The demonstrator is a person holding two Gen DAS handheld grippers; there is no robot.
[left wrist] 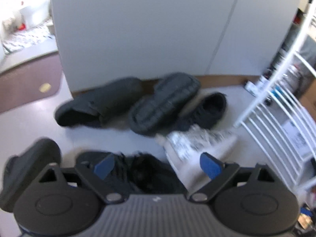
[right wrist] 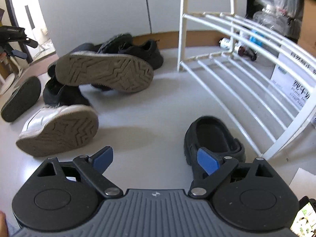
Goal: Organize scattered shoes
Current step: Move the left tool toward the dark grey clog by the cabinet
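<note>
Floor lot, unsorted: black clog [right wrist: 214, 138] upright just beside the white wire shoe rack [right wrist: 233, 90], apparently staged for shelving; two silver sneakers, one on its side [right wrist: 57, 130] and one sole-out [right wrist: 104, 72] propped on a heap of black shoes [right wrist: 142, 53]. Right gripper [right wrist: 156, 158] spread wide, empty, inner pad beside the clog's heel. Left gripper [left wrist: 157, 165] likewise spread, empty, above a black sneaker [left wrist: 142, 169].

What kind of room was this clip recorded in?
Probably a home entryway or hallway corner used for shoes. A white wire shoe rack stands empty on the pale floor, black and silver shoes lie scattered beside it, including a black clog, and a brown mat lies nearby.
</note>
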